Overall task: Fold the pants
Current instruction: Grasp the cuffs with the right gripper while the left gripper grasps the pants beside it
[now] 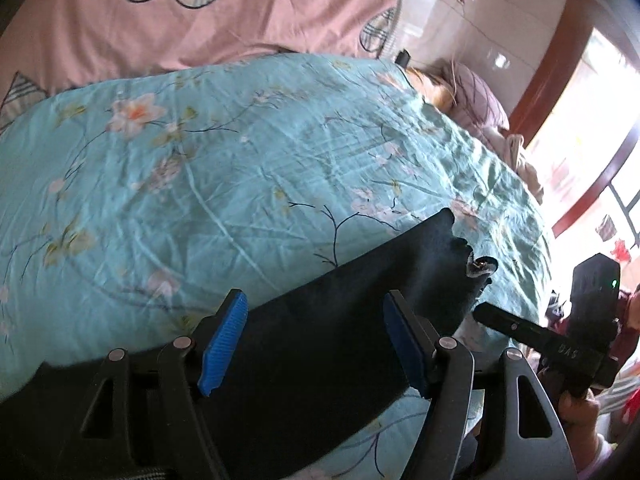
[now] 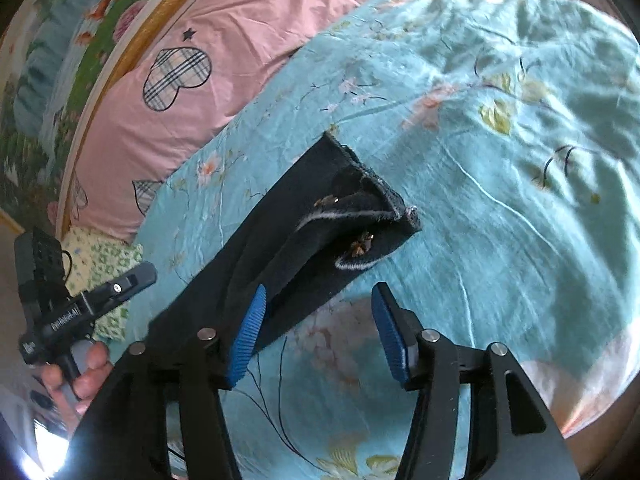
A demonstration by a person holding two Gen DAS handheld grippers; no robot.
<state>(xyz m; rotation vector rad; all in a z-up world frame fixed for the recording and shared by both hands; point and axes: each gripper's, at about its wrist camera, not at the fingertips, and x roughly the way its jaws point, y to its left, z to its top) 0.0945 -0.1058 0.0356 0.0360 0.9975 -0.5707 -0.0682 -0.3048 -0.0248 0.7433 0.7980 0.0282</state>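
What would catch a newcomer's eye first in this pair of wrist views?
The dark pants stand out first, a long folded strip lying on the turquoise floral quilt, with a frayed, pale-trimmed end pointing away. Both grippers hang open near them: the left gripper straddles the strip, the right gripper sits at its nearer edge. Behind the quilt lies a pink sheet with plaid hearts.

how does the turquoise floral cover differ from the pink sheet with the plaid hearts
The turquoise floral quilt cover carries blossoms and branches; the pink cotton sheet carries plaid heart patches. The dark folded pants lie on the quilt cover, none on the sheet. The quilt cover overlaps the sheet's edge. Both are wrinkled bedding.
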